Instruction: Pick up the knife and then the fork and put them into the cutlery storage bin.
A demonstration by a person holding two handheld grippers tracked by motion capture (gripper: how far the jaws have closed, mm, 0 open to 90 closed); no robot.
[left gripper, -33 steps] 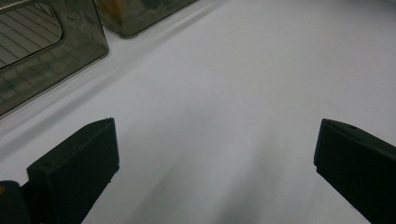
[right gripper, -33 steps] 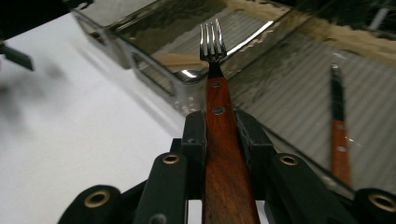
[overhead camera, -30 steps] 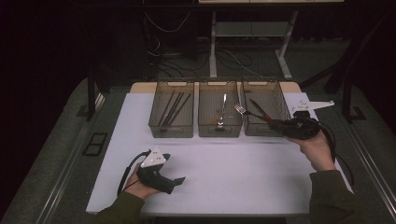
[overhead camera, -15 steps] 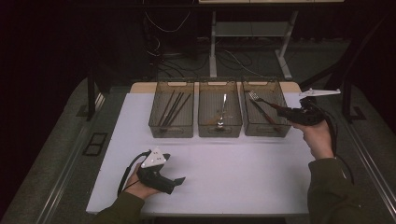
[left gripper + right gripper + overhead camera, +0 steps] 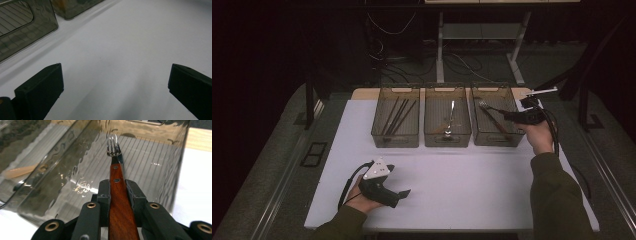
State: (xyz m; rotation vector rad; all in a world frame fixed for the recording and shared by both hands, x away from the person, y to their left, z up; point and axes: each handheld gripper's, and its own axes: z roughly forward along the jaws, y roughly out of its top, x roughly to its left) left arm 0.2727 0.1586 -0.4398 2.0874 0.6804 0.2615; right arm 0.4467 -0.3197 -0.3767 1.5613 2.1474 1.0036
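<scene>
The right gripper (image 5: 117, 191) pinches the reddish wooden handle of a steel fork (image 5: 117, 195) between its black jaws, above the rightmost smoky clear plastic bin (image 5: 494, 122). The fork is probably light, rigid and slick at the metal, so the riveted wood suits gripping. Its long axis runs straight out from the jaws, tines pointing away over the bin floor. The left gripper (image 5: 115, 82) rests spread and empty on the white table (image 5: 462, 185).

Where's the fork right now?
The fork is clamped by its wooden handle in the right hand-held gripper, tines out over the rightmost bin in the high view. Another utensil already lies in that bin.
</scene>
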